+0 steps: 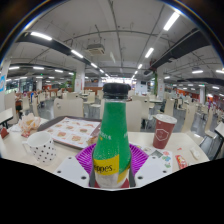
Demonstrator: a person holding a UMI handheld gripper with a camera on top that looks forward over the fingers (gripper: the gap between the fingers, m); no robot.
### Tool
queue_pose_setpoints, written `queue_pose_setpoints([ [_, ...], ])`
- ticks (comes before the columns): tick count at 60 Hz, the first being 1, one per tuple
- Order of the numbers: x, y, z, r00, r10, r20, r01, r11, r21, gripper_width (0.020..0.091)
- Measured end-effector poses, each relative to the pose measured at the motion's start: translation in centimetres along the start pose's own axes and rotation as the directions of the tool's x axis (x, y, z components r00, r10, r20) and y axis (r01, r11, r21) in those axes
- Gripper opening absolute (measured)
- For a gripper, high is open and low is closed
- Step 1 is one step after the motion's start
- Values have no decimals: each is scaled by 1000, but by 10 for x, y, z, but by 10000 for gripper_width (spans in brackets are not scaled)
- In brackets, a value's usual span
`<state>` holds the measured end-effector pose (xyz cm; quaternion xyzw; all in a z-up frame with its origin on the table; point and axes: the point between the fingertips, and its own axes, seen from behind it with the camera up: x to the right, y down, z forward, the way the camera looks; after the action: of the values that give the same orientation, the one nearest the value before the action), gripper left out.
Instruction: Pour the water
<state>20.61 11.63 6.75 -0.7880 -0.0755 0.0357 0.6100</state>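
Note:
A green plastic bottle [112, 135] with a dark cap and a yellow label stands upright between my fingers. My gripper [112, 165] is shut on the green bottle, and both purple pads [135, 158] press against its lower body. The bottle looks lifted above the white table [20, 150]. A red paper cup [163, 130] stands on the table beyond my right finger. A white dotted cup [42, 148] stands beyond my left finger.
A patterned tray [68, 131] lies on the table behind the white cup. A small snack packet [181, 159] lies right of the red cup. A crumpled wrapper [30, 123] sits at far left. Further back are office desks and chairs under ceiling lights.

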Motion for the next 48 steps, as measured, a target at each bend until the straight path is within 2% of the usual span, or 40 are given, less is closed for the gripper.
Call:
queue_pose_setpoints([
  [13, 1, -1, 0, 1000, 6, -14, -6, 1000, 12, 452],
  [18, 2, -1, -1, 1000, 11, -15, -11, 1000, 7, 501],
  [21, 2, 0, -2, 1000, 11, -15, -11, 1000, -5, 550],
  [24, 0, 10, 0, 1000, 16, -11, -16, 997, -73, 604],
  [26, -2, 18, -2, 999, 33, -6, -33, 992, -124, 696],
  [30, -8, 22, -9, 998, 67, 4, -66, 985, -162, 869],
  [33, -9, 23, -12, 997, 75, 2, -74, 982, -173, 849],
  [41, -17, 17, -40, 997, 73, -36, -79, 978, -195, 854],
  [48, -19, 21, -72, 992, 50, -114, -76, 969, -235, 858],
])
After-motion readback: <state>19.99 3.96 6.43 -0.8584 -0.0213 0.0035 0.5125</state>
